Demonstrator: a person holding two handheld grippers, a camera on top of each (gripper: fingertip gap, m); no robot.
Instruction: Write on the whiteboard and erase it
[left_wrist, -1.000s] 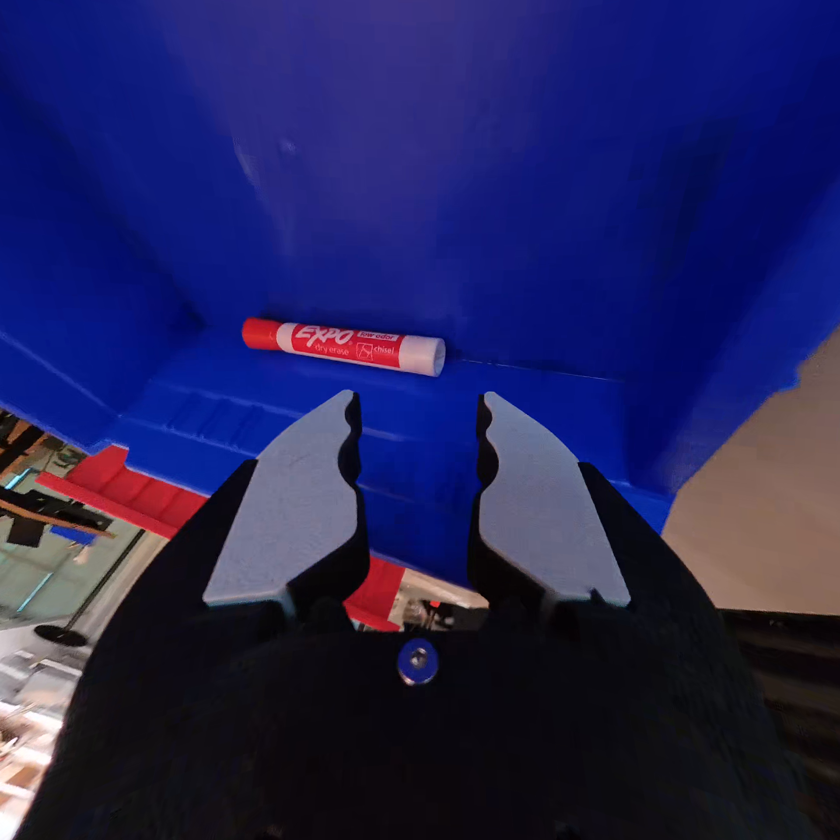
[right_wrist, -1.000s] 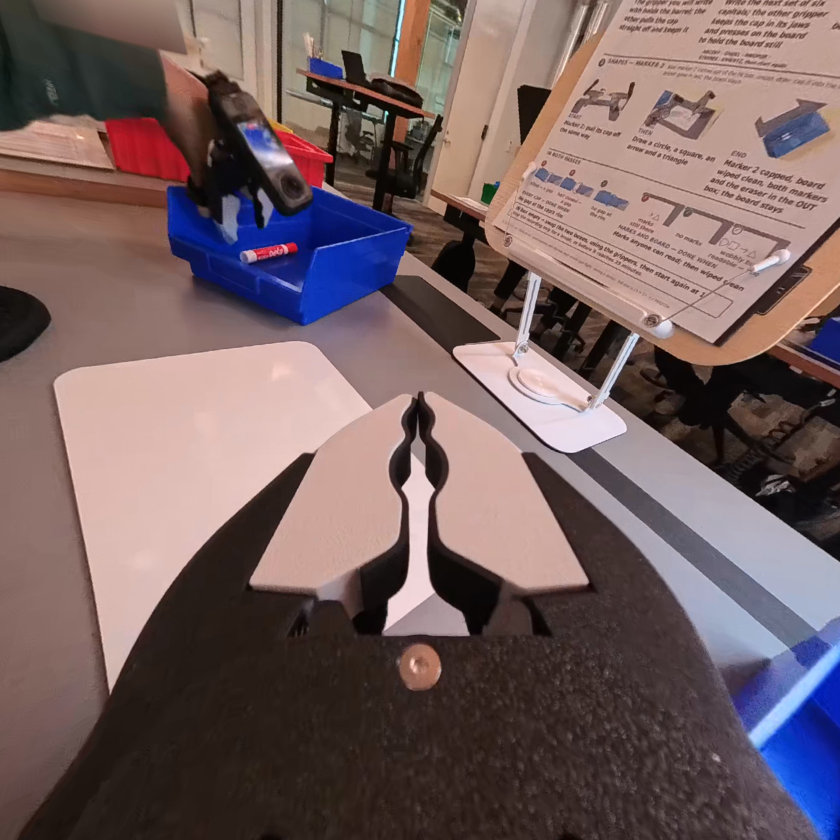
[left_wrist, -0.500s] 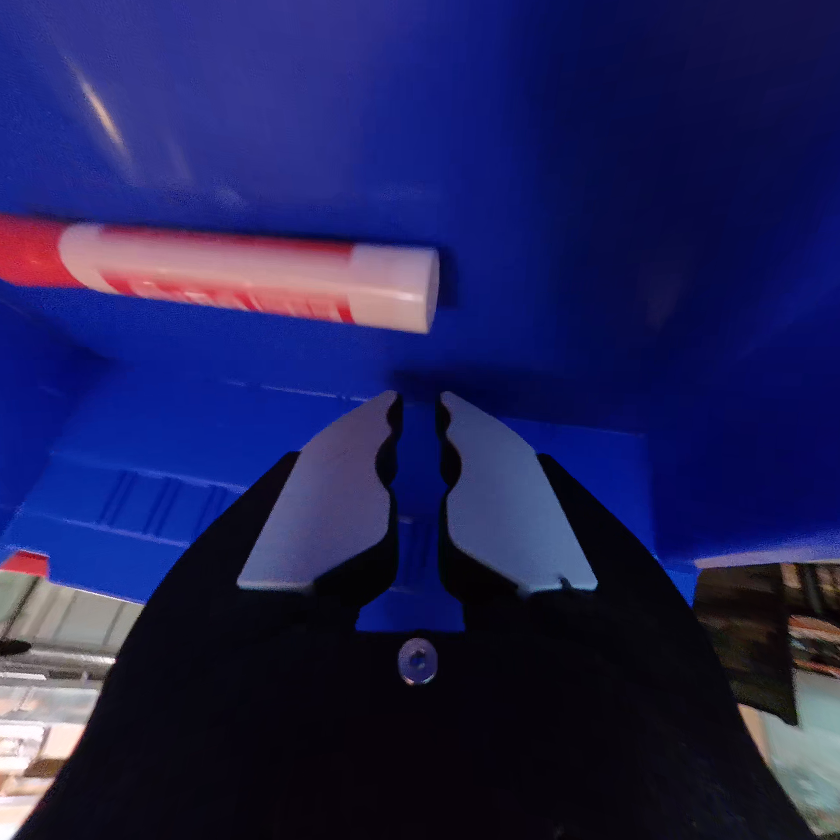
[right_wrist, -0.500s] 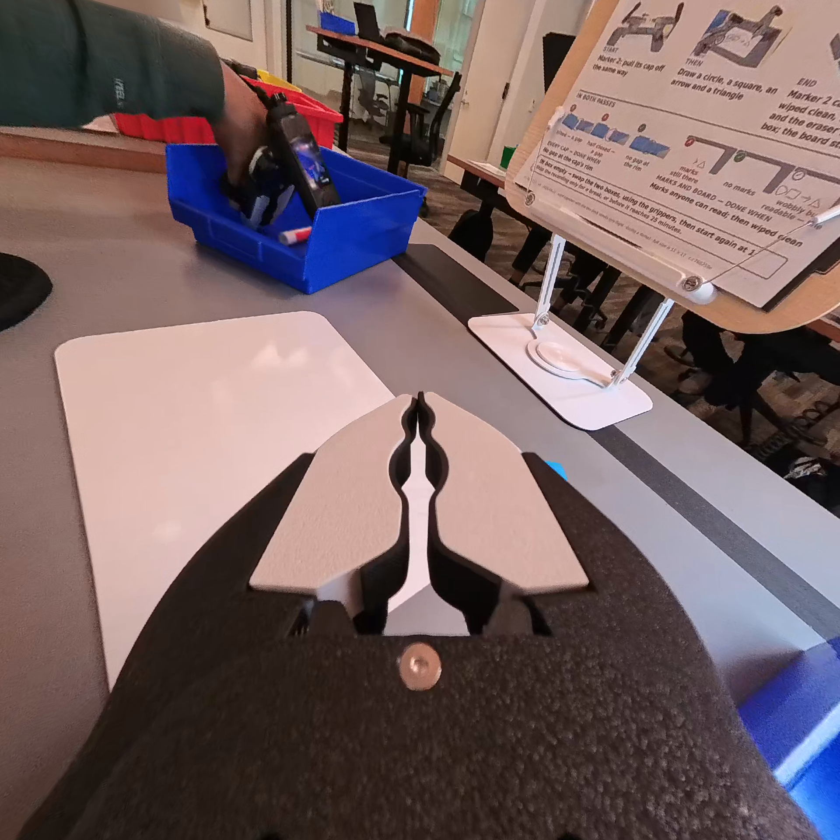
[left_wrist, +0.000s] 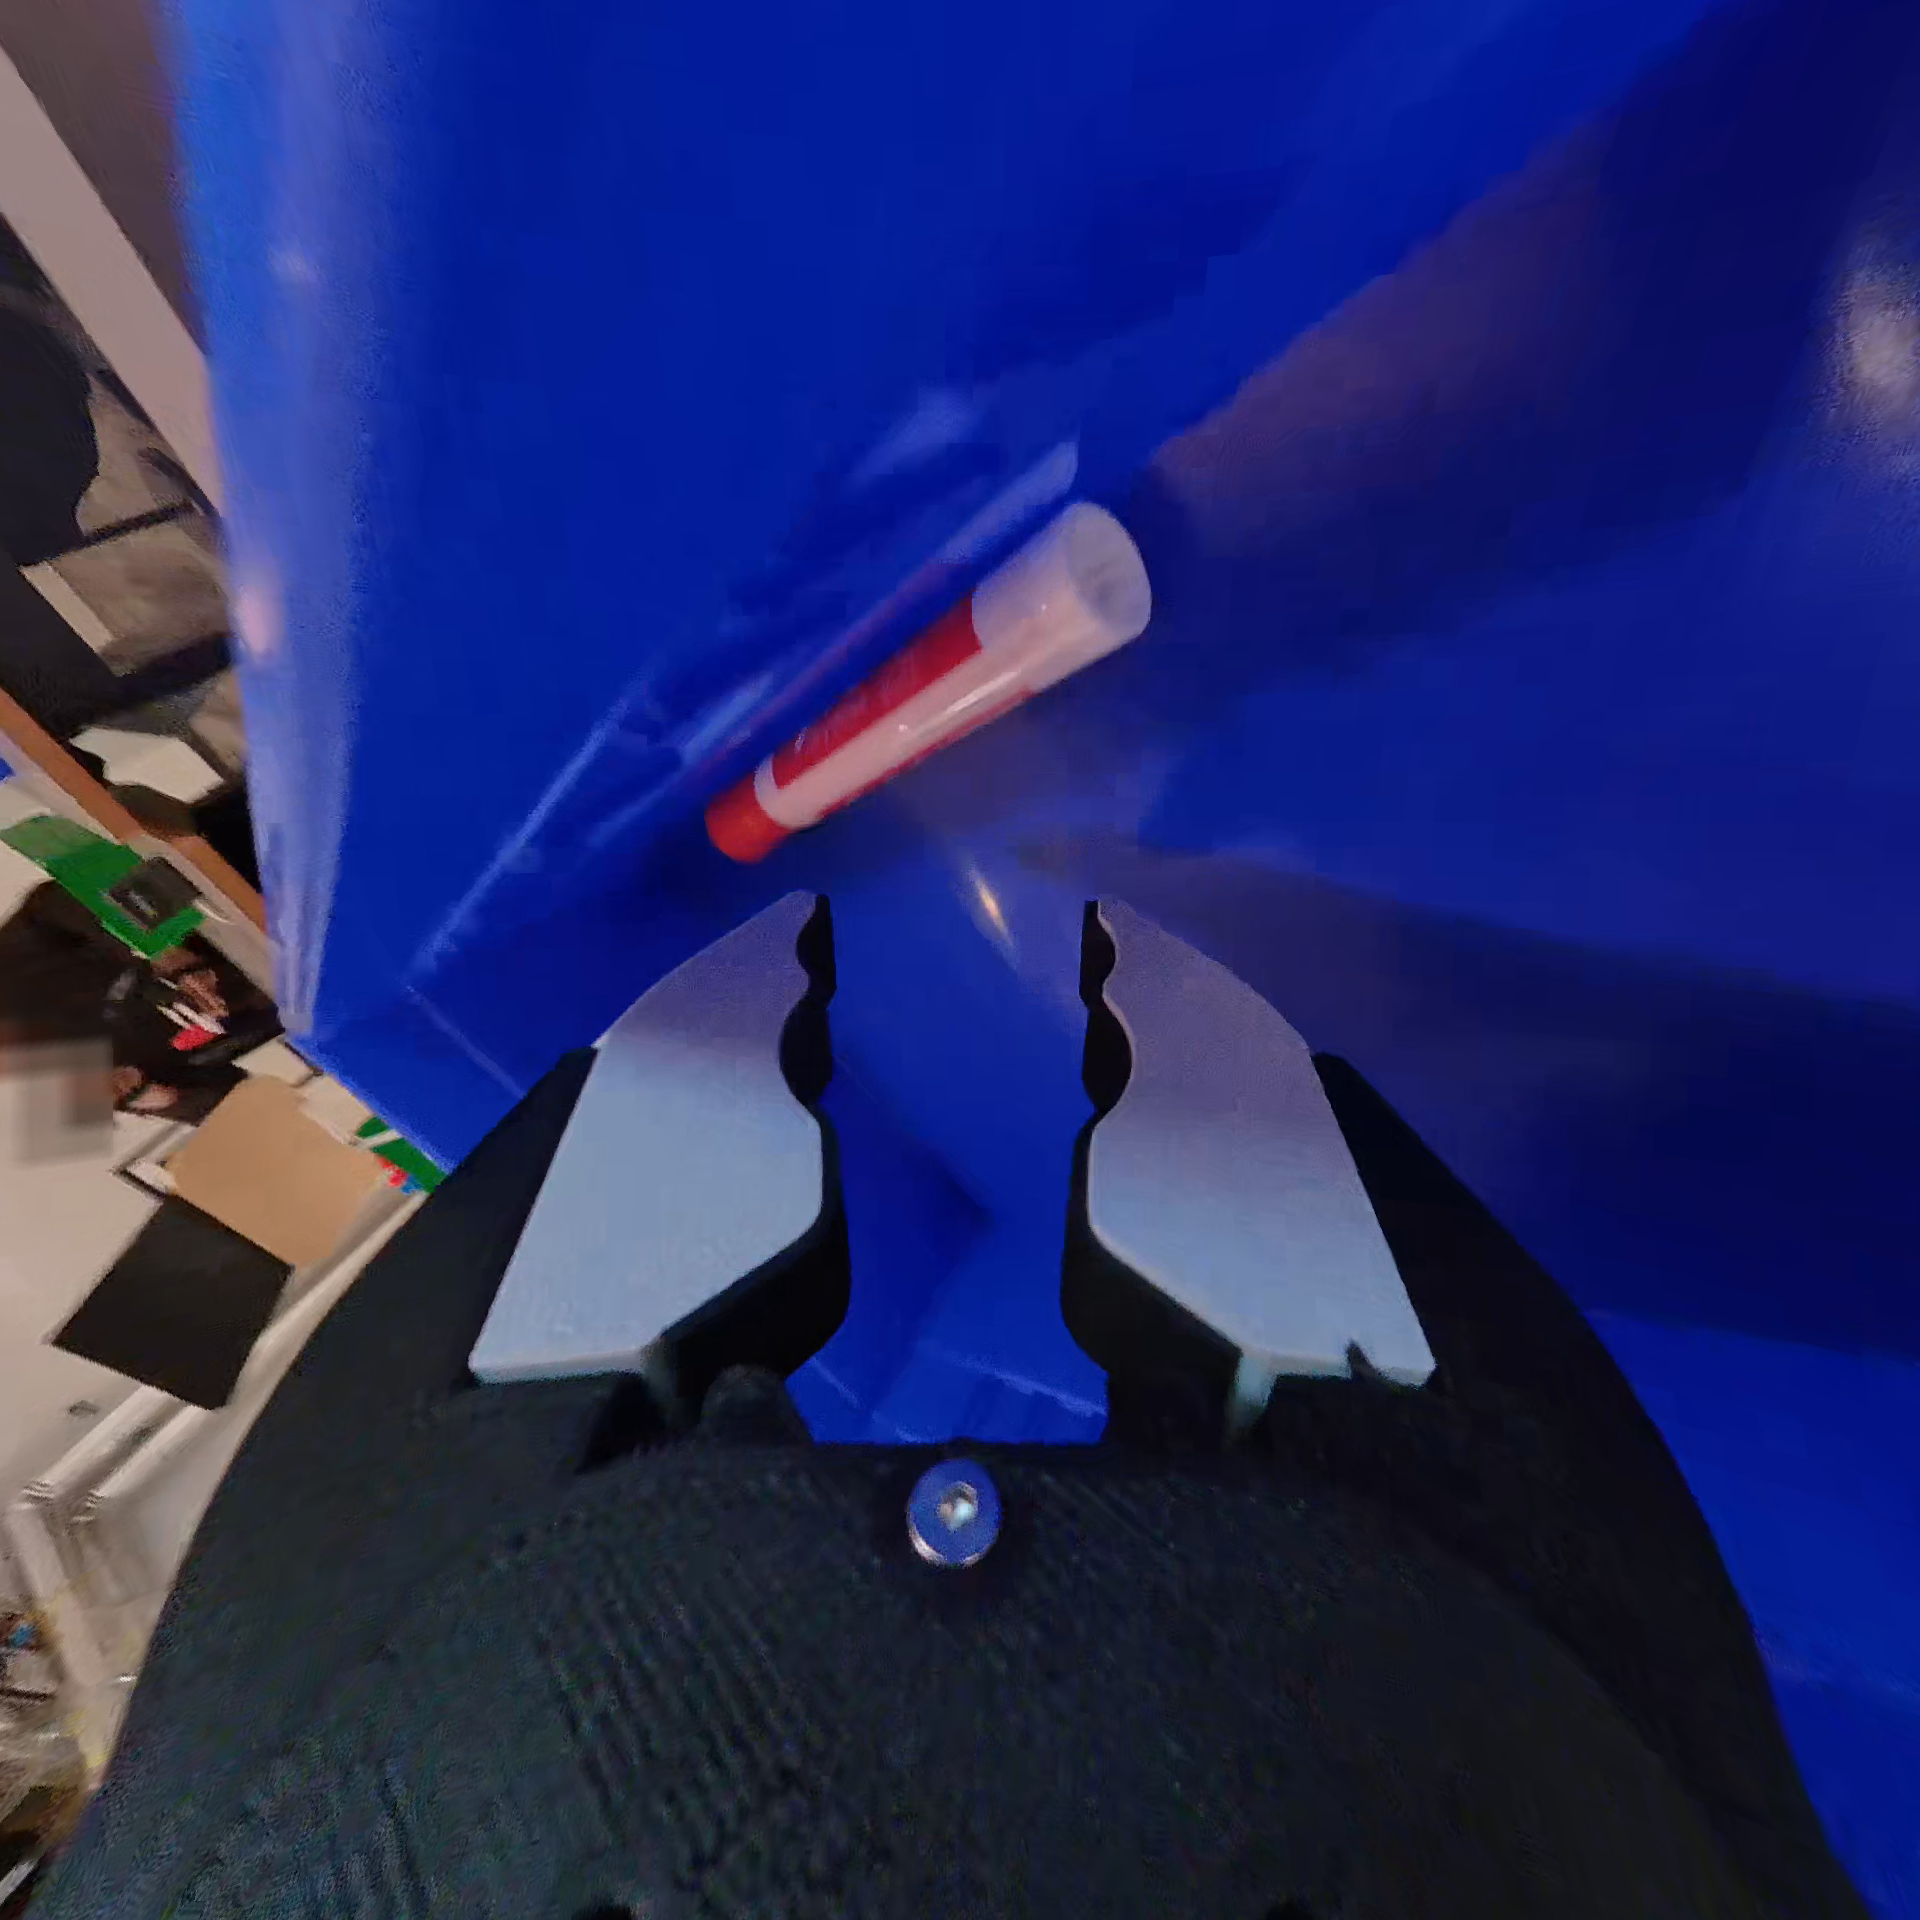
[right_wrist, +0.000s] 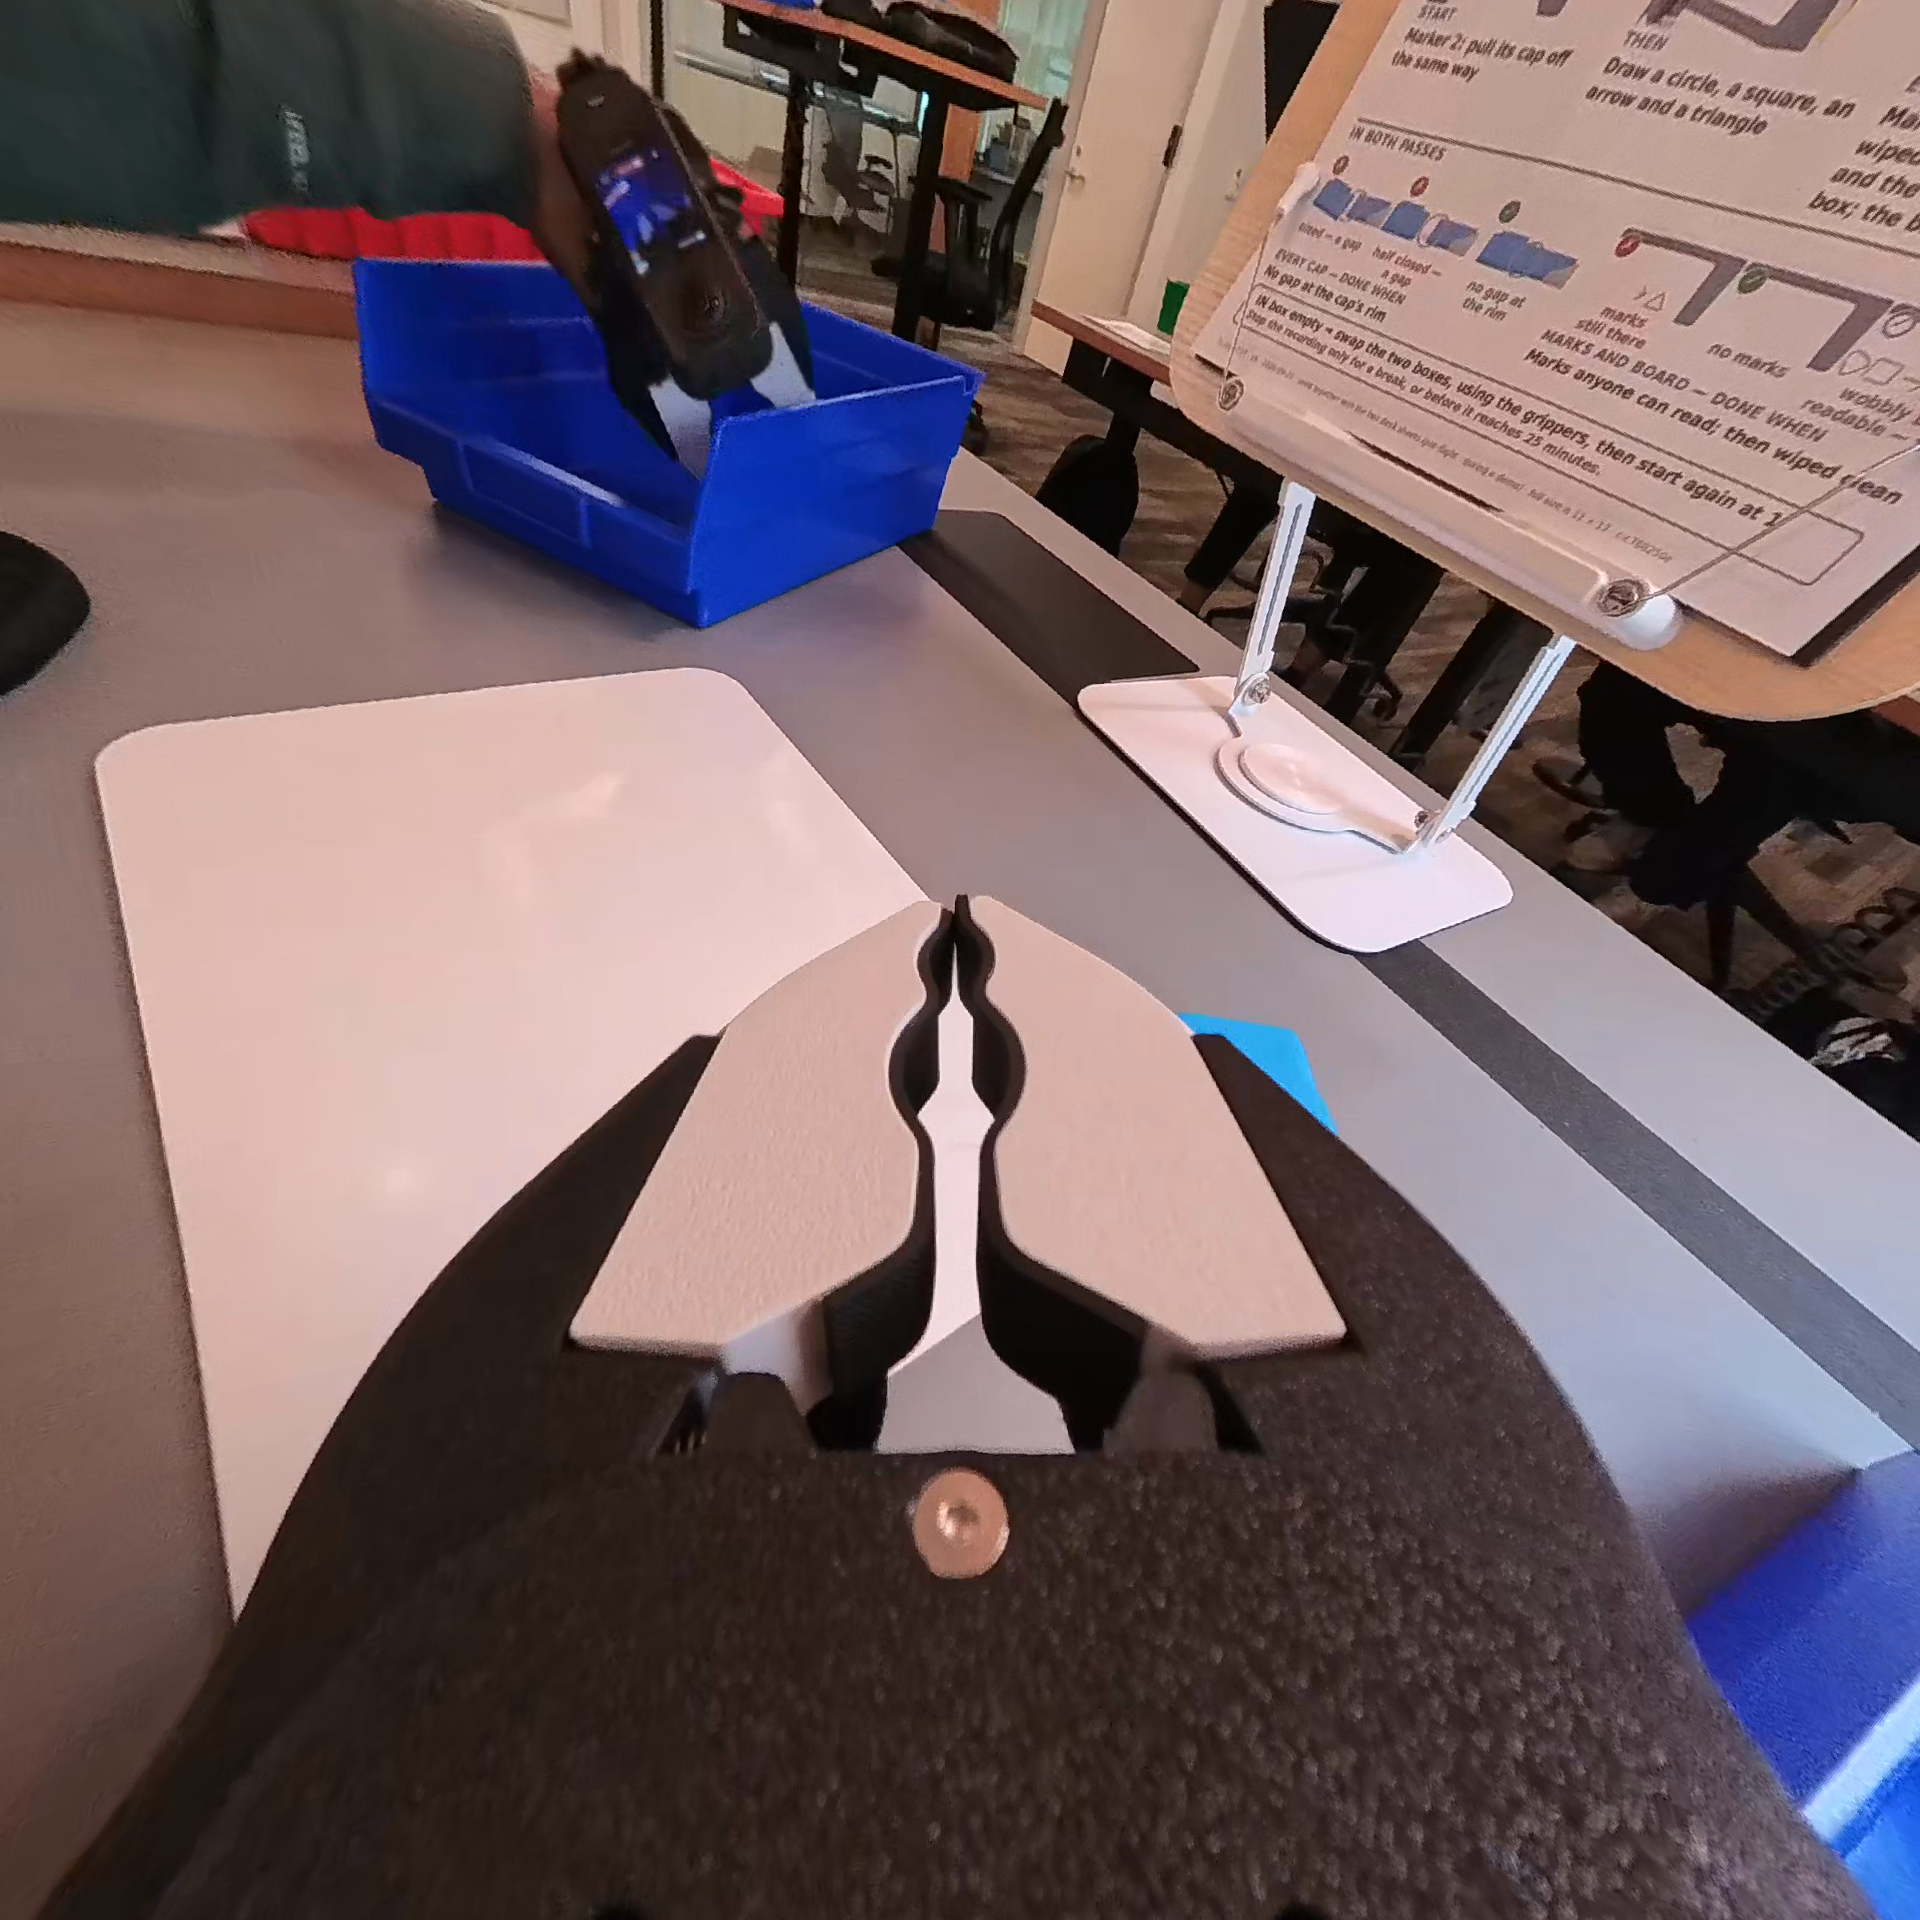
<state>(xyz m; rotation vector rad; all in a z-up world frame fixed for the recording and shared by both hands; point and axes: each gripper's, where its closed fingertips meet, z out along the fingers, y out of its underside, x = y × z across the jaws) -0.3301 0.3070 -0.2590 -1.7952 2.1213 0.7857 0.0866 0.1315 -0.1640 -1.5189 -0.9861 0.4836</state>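
Note:
A red and white marker (left_wrist: 925, 686) lies inside the blue bin (left_wrist: 1455, 520), along the foot of a wall. My left gripper (left_wrist: 951, 914) is open and empty inside the bin, its tips just short of the marker's red end. In the right wrist view the left gripper (right_wrist: 727, 416) reaches down into that bin (right_wrist: 831, 499) at the far side of the table; the marker is hidden there. The blank whiteboard (right_wrist: 436, 935) lies flat on the grey table. My right gripper (right_wrist: 958, 914) is shut and empty above the board's near right part.
A white stand (right_wrist: 1299, 831) holds a wooden board with an instruction sheet (right_wrist: 1662, 260) at the right. A light blue object (right_wrist: 1257, 1060) lies just right of my right gripper. Another blue bin edge (right_wrist: 1808, 1662) is at the lower right. A red bin (right_wrist: 416, 229) stands behind the blue one. One gripper's finger ends stand about 45 cm off the other's.
My left gripper went down into the blue bin, narrowed, then opened again and turned, so the marker now points away from its tips. The right gripper drifted a little closer over the board.

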